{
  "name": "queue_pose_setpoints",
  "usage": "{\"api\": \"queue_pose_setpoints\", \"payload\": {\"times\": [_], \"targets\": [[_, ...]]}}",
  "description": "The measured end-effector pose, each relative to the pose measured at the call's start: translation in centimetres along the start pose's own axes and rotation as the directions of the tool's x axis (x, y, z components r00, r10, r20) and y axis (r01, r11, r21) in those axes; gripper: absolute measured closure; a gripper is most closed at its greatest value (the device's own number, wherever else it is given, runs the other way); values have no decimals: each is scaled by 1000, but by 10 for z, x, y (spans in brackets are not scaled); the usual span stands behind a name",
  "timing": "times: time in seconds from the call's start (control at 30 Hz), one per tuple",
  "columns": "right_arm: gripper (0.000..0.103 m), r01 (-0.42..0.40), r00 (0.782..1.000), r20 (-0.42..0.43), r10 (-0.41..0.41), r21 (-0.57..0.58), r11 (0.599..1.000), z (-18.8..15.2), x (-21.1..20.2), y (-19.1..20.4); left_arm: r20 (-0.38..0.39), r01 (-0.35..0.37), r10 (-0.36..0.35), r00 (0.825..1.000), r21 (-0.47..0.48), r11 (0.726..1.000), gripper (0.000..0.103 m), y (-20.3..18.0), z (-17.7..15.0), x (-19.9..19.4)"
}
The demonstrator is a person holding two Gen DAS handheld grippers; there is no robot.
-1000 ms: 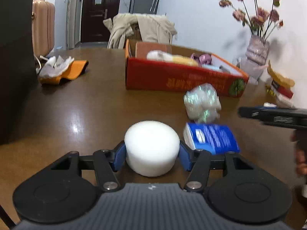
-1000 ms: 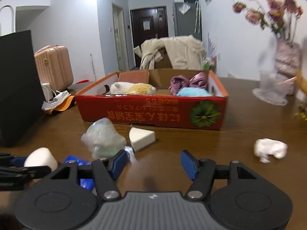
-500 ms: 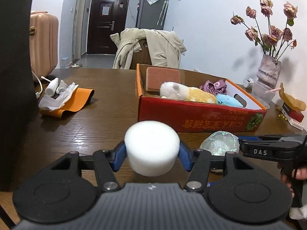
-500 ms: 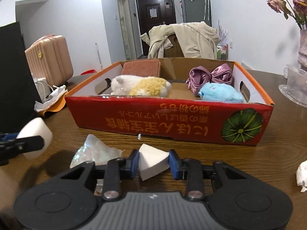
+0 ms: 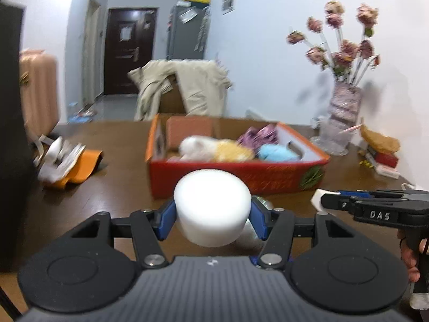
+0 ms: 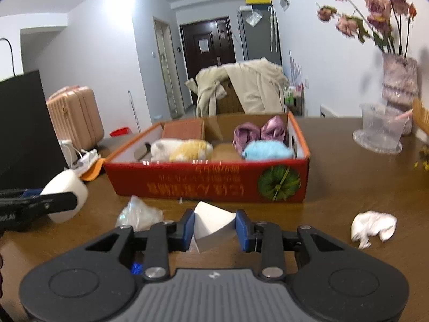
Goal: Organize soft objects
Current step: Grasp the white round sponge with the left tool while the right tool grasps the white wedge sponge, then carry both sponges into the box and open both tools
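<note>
My left gripper (image 5: 212, 220) is shut on a round white sponge (image 5: 211, 205) and holds it above the table, in front of the red cardboard box (image 5: 268, 175). My right gripper (image 6: 214, 228) is shut on a white wedge sponge (image 6: 211, 224), also lifted, facing the box (image 6: 209, 185). The box holds a white and yellow plush (image 6: 179, 149), a blue plush (image 6: 266, 150), a purple bow (image 6: 258, 131) and a brown pad (image 6: 182, 130). The left gripper with the round sponge (image 6: 65, 194) shows at the left of the right wrist view.
A crumpled clear wrapper (image 6: 139, 213) lies on the brown table in front of the box. A crumpled white tissue (image 6: 372, 226) lies at the right. A vase of flowers (image 5: 344, 112) stands at the far right. Orange cloth with white items (image 5: 69, 163) lies left. A black block (image 6: 21, 131) stands at the left.
Both grippers have risen with their sponges and moved toward the box. The right gripper closed on the wedge sponge a second ago and has lifted it off the table.
</note>
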State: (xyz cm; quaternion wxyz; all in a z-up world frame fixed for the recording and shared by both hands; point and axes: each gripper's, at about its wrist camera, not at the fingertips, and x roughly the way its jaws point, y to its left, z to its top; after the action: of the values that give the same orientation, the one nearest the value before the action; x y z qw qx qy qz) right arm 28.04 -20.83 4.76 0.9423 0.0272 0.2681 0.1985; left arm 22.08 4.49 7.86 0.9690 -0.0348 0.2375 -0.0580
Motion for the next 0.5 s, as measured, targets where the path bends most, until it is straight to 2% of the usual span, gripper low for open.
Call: {"api": "queue_pose_setpoints", "payload": {"times": [0.1,0.23,0.33,0.43,0.5], "targets": [[71,-21,999,38,22,-13,1000,19,-1,-5,34,41,-43,999,38,998,45,-9,33,16],[70,-51,997,60,54,-50,997,57,22,-11,27,108,-109,994,52,993,45,-15,96,73],[70,-71,997,15,72,-40,997,86,64,-17,-28,126,-125,992,64,990,45,-18,128,136],[69,-66,997,-40,64,-51,997,110,110,-18,-104,107,-100,989,59,993,45,-13,145,209],[68,-50,996,-78,46,-53,997,122,143,-19,-151,70,-68,986,7,998,45,-6,150,250]]}}
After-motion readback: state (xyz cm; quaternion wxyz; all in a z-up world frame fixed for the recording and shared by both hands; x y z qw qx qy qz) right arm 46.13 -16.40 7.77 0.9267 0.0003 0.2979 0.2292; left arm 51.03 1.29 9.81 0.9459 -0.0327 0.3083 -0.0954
